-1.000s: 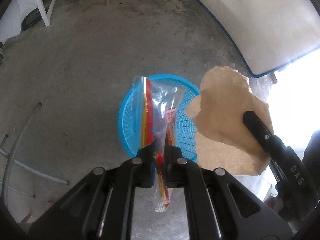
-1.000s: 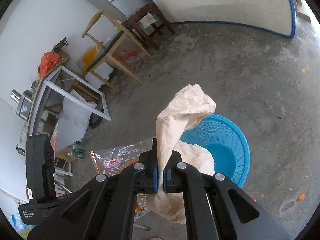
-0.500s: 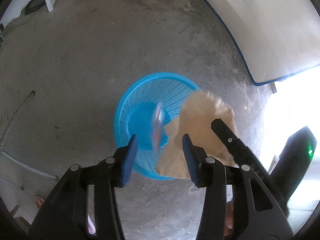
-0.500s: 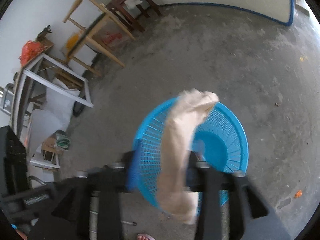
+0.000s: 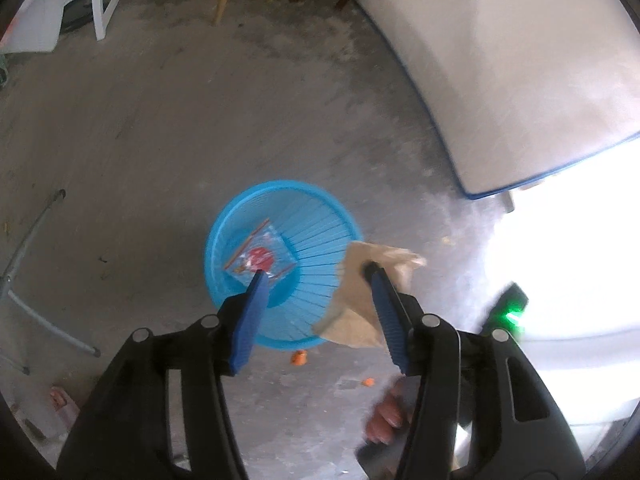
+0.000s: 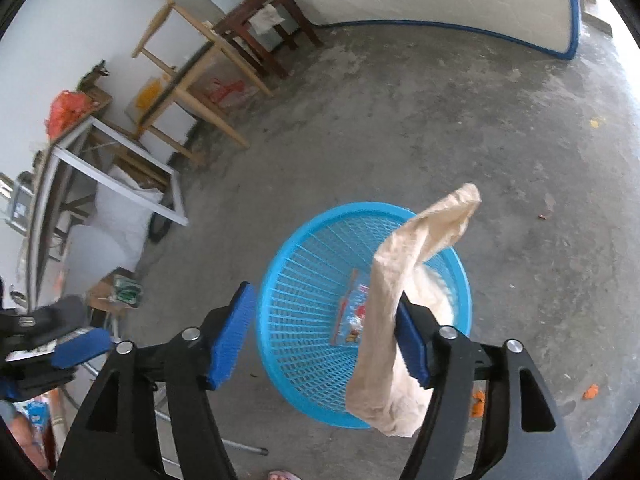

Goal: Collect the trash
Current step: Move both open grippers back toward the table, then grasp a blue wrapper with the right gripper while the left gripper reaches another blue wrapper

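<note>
A blue plastic basket (image 5: pixel 320 240) (image 6: pixel 304 272) stands on the concrete floor. A clear wrapper with red print (image 5: pixel 260 258) (image 6: pixel 352 316) lies flat inside it. My left gripper (image 5: pixel 316 280) hovers above the basket, its jaws opening with nothing between them. My right gripper (image 6: pixel 324 296) is over the basket too, jaws opening. A crumpled tan paper (image 6: pixel 404 280) (image 5: pixel 360 312) hangs against its right pad only, draped over the basket's rim. The other pad stands well apart from it.
Wooden stools and a table (image 6: pixel 208 64) and a white metal frame (image 6: pixel 132 160) line the wall. A white board with blue edging (image 5: pixel 500 60) leans at the right. Metal pipes (image 5: pixel 28 248) lie on the floor, with orange scraps (image 5: pixel 298 358) (image 6: pixel 590 392) near the basket.
Both grippers went from shut to open. The wrapper dropped from the left gripper into the basket, and that gripper rose. The paper is no longer pinched and sags over the basket.
</note>
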Available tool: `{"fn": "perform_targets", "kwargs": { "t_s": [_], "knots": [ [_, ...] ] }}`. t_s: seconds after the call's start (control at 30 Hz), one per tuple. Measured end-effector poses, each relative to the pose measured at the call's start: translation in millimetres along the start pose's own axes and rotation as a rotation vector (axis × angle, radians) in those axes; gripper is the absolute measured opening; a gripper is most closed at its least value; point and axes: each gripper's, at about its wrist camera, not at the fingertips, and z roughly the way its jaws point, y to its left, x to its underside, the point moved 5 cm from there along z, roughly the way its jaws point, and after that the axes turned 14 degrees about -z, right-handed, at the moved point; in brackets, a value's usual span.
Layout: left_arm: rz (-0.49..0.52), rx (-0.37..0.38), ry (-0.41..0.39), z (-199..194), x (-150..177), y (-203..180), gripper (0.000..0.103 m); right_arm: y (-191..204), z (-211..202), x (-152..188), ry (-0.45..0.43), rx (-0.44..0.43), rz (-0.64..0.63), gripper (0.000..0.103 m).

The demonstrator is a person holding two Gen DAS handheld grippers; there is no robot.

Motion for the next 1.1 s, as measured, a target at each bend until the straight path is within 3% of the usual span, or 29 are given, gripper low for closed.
{"fn": "perform_targets", "kwargs": {
  "t_s": [0.13,0.2,0.3,0.5,0.57,0.63,0.87,1.1],
  "knots": [
    [0.049,0.088,-0.046,-80,12,-12,0.052,8,16,-9,0.021,-0.053,0.015,0.067],
    [0.103,0.087,-0.079,-126,23,-9,0.056,15,26,-16,0.039,-0.091,0.011,0.067],
    [0.176,0.101,-0.154,-197,48,6,0.068,25,48,-23,0.122,-0.085,-0.056,0.081],
    [0.262,0.111,-0.283,-297,111,84,0.076,17,97,-6,0.396,0.193,-0.294,0.086],
    [0.243,0.094,-0.318,-316,131,121,0.076,10,109,7,0.479,0.238,-0.331,0.086],
    [0.189,0.08,-0.332,-332,149,159,0.076,3,112,12,0.503,0.272,-0.337,0.086],
    [0.069,0.054,-0.458,-385,182,250,0.076,-7,78,2,0.384,0.319,-0.256,0.086],
    [-0.009,0.079,-0.524,-411,202,302,0.079,34,-18,3,0.186,0.204,-0.306,0.086]
  ]
}}
